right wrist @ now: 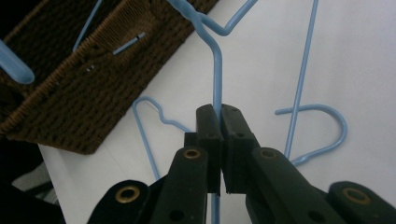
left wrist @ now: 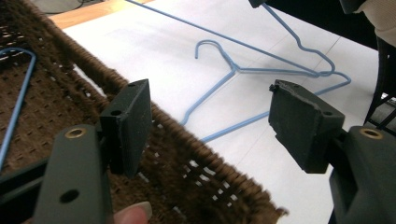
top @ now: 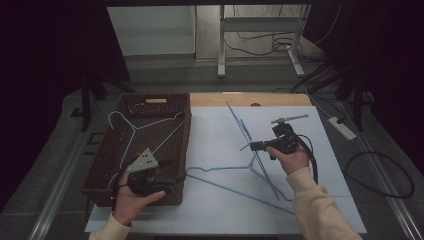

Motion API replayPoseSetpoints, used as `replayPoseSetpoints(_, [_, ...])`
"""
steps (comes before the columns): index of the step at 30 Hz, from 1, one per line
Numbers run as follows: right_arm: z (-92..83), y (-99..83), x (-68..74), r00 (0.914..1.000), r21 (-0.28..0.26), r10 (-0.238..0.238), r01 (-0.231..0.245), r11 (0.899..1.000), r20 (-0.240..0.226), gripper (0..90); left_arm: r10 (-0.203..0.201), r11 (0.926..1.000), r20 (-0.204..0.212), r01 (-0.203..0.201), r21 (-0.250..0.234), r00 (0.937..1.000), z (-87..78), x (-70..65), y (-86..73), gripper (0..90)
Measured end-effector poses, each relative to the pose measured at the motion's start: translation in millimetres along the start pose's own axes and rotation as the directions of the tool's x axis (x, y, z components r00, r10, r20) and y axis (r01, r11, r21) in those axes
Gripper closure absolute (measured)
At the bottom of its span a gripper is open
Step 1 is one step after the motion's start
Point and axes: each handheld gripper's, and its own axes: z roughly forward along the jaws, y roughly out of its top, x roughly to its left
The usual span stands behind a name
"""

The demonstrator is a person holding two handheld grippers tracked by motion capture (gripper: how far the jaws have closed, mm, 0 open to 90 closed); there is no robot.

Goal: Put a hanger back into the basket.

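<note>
One hanger is pinched in the right gripper; swing it level over the basket, where the left gripper waits open.

A thin blue wire hanger stood tilted above the white mat, lifted. The basket held another.

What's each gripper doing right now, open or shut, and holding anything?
Left gripper: open, holding nothing, above the basket rim.
Right gripper: shut on a blue wire hanger.
</note>
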Motion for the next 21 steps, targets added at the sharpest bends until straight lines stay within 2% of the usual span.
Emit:
replayPoseSetpoints(6, [-3.9, -8.2, 6.9, 0.9994, -0.069, 0.034, -0.033, 0.997, 0.000, 88.1, -0.004, 1.0000, 0.028, 0.004, -0.003, 0.9996, 8.6, -10.7, 7.5, 31.4])
replayPoseSetpoints(12, [-2.9, -12.2, 14.7, 0.9990, -0.123, 0.044, -0.045, 0.991, -0.006, 88.1, -0.002, 1.0000, 0.063, 0.003, -0.001, 0.9980, 24.2, -25.6, 20.7, 31.4])
replayPoseSetpoints(16, [-0.7, -13.5, 17.8, 0.9987, -0.137, 0.049, -0.050, 0.989, -0.010, 88.1, -0.015, 0.9999, 0.092, 0.015, 0.004, 0.9957, 37.3, -33.3, 28.1, 31.6])
replayPoseSetpoints(21, [2.5, -15.1, 19.0, 0.9988, -0.136, 0.047, -0.048, 0.990, -0.014, 88.1, -0.047, 0.9988, 0.109, 0.045, 0.017, 0.9930, 48.9, -34.0, 32.0, 31.9])
